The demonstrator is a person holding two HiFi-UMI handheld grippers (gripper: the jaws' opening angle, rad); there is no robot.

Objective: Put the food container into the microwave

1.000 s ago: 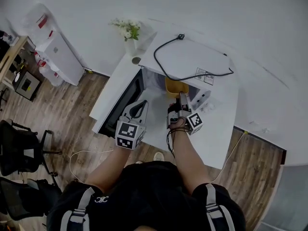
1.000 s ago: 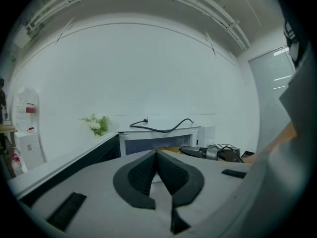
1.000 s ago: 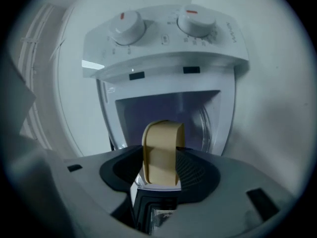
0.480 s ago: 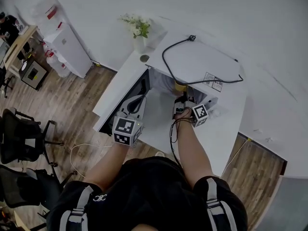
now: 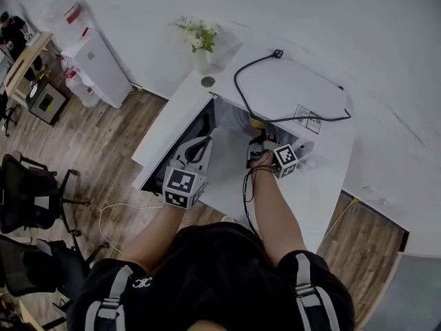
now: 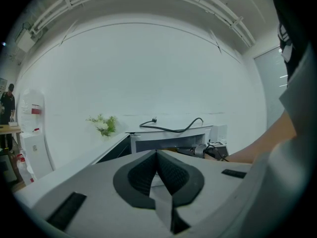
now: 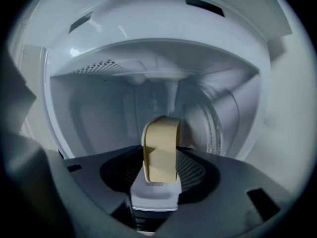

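R gripper is clamped on the container rim, inside the microwave cavity. Container is prob. light, stiff, smooth plastic; a rim pinch may pivot, so grip deep. L gripper is closed w/ nothing in it, in front of the microwave.

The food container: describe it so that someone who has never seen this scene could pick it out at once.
Find the white microwave with its door open on the white table. Inside its cavity, the right tool grips the food container. It is the only tan thing among white walls.
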